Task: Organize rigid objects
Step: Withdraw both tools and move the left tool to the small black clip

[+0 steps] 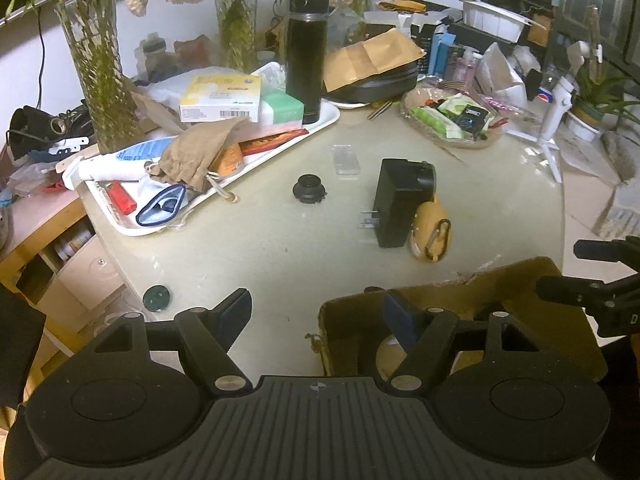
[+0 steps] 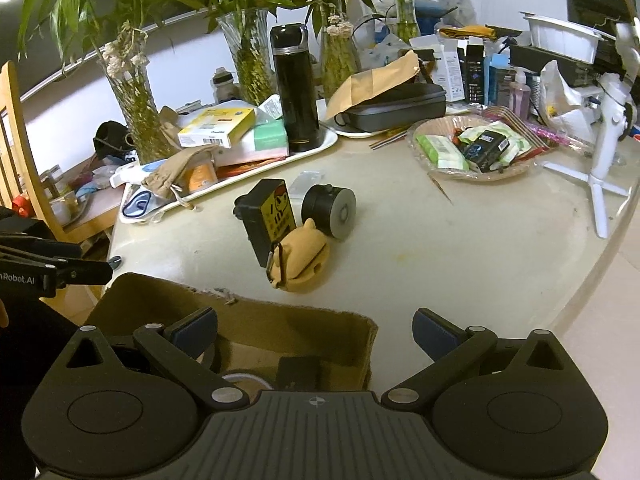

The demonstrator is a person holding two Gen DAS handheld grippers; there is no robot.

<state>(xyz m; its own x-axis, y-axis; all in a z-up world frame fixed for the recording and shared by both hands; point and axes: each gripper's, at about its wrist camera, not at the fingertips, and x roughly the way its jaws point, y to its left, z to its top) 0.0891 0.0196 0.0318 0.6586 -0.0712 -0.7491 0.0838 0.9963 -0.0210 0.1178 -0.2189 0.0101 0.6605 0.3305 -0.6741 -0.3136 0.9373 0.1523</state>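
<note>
Evidently both tools, left (image 1: pixel 316 320) and right (image 2: pixel 314 332), gape empty over the cardboard box (image 2: pixel 280 332).

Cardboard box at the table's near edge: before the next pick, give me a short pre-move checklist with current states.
1. Left tongs empty, nothing between the pads: ok.
2. Right tongs open and empty: ok.
3. Cardboard box open on top, ready to receive: ok.
4. Black charger reachable, but the tan bear-shaped case leans against it: not ok.
5. Small black knob stands apart on the table: ok.
6. Room left inside the box: cannot tell.
</note>
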